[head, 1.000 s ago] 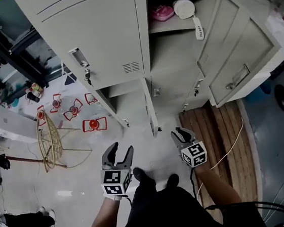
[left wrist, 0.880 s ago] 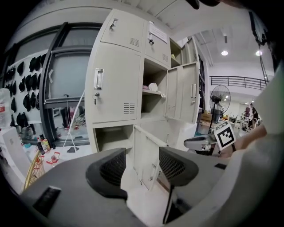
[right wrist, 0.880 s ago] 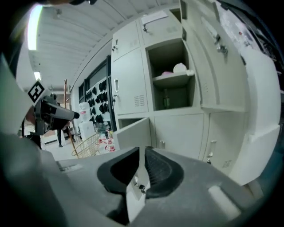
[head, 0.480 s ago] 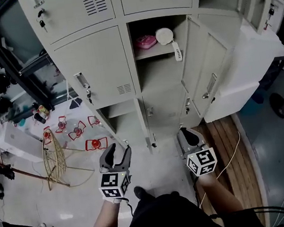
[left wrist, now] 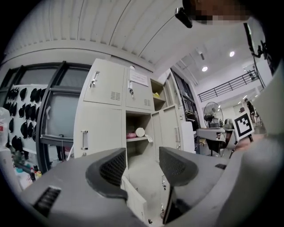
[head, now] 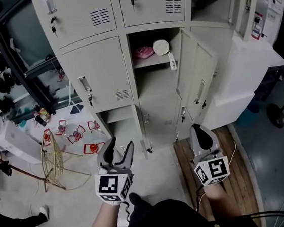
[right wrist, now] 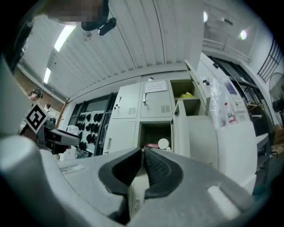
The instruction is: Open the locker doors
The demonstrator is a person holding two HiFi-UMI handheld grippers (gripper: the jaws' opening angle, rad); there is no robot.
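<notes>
Now, the closed door point(head: 99, 72) with the upright handle point(head: 85, 85) stands mid-height on the left, below two shut upper doors point(head: 82, 13). The middle door point(head: 199, 76) already hangs open to the right. Both claws hang near you, well apart from the doors: your left claw point(head: 121, 146) gapes wide and empty, your right claw point(head: 199, 132) is pinched together on nothing. Reach with the right like that and it will likely glance off a handle; swing wide and you may knock the open door.

We see even, cool indoor light, soft shadows. Ceiling lamps point(left wrist: 204, 68) glare white. Both gripper views bend strongly toward black corners; nearest foreground blurs.
</notes>
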